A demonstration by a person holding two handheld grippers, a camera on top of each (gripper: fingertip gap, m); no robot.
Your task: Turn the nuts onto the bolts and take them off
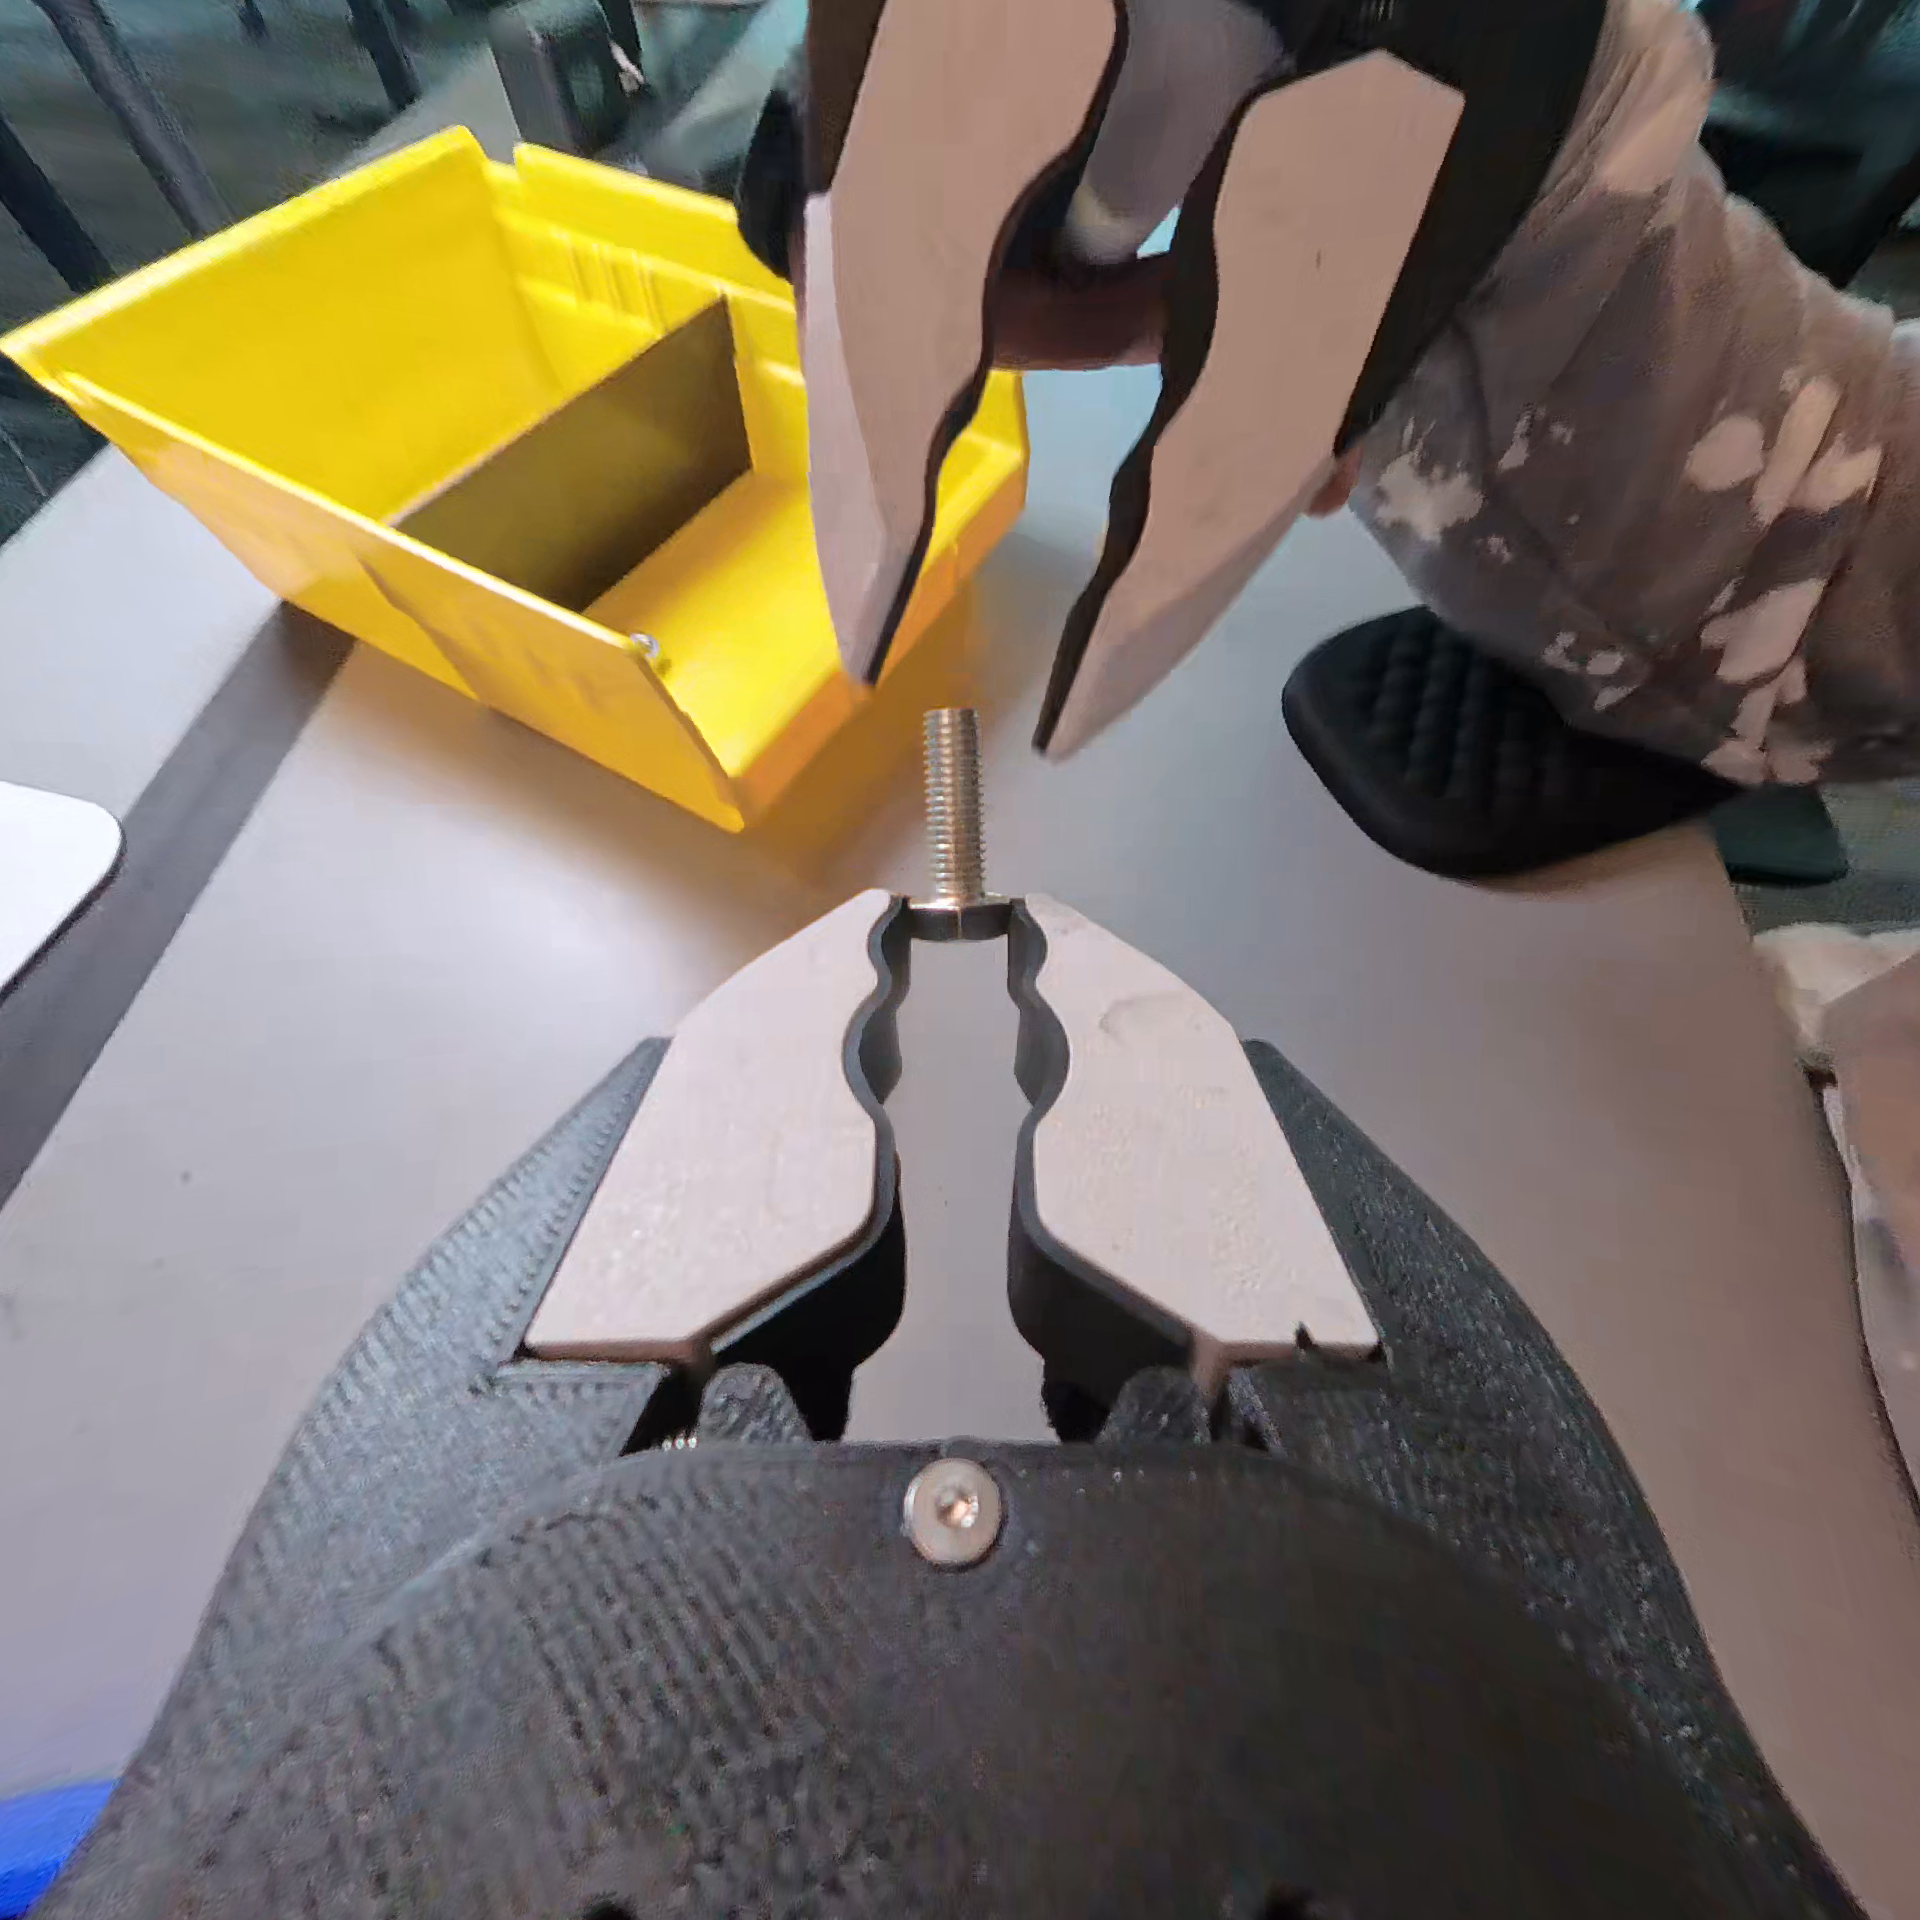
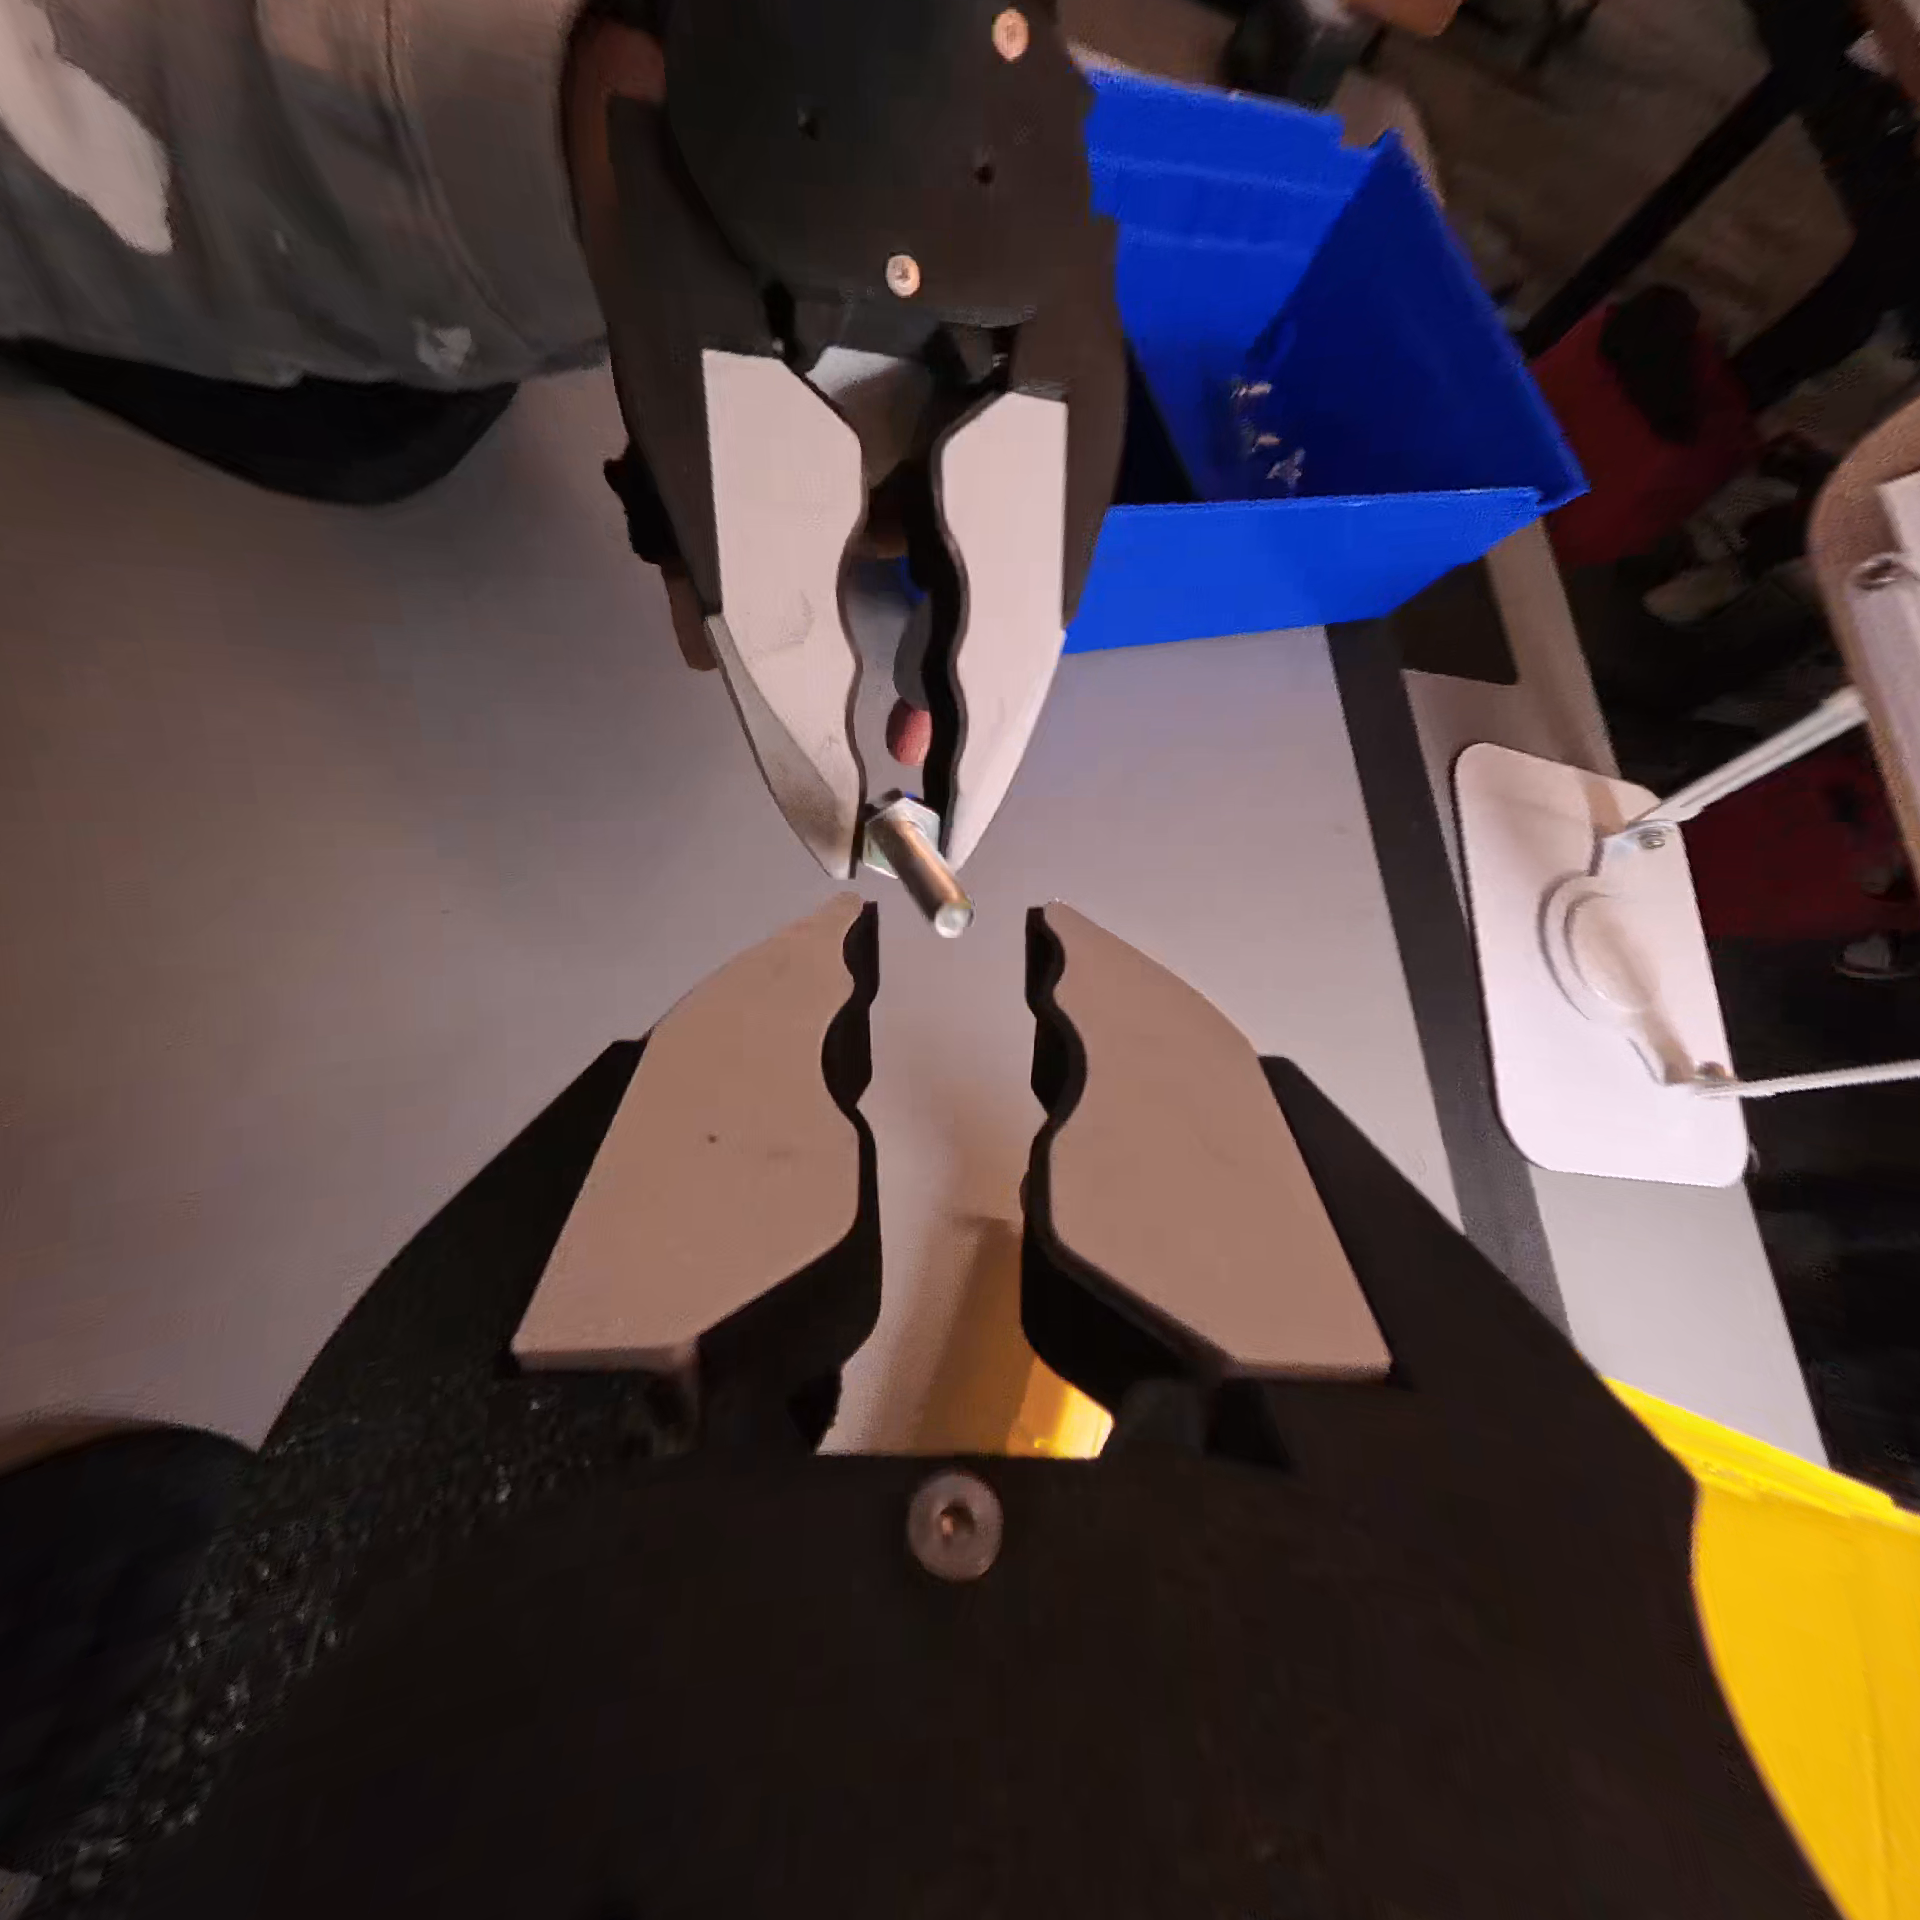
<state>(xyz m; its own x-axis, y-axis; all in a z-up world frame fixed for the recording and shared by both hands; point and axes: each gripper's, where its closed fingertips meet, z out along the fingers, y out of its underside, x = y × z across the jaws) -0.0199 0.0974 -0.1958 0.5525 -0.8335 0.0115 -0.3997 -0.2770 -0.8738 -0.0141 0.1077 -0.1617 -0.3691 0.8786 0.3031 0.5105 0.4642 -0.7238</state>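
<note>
Now | left gripper (image 1: 958, 912) clamps bolt (image 1: 951, 805) head | shaft toward right gripper (image 2: 951, 914), seemingly empty

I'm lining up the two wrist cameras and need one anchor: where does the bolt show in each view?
Left wrist view: the bolt stands just above centre, head clamped between the left gripper tips, thread pointing at the open right gripper.
Right wrist view: the bolt sits centre, held by the left gripper coming from the top, thread toward the camera.
Shared landmark: the yellow bin, lower right in the right wrist view.
</note>
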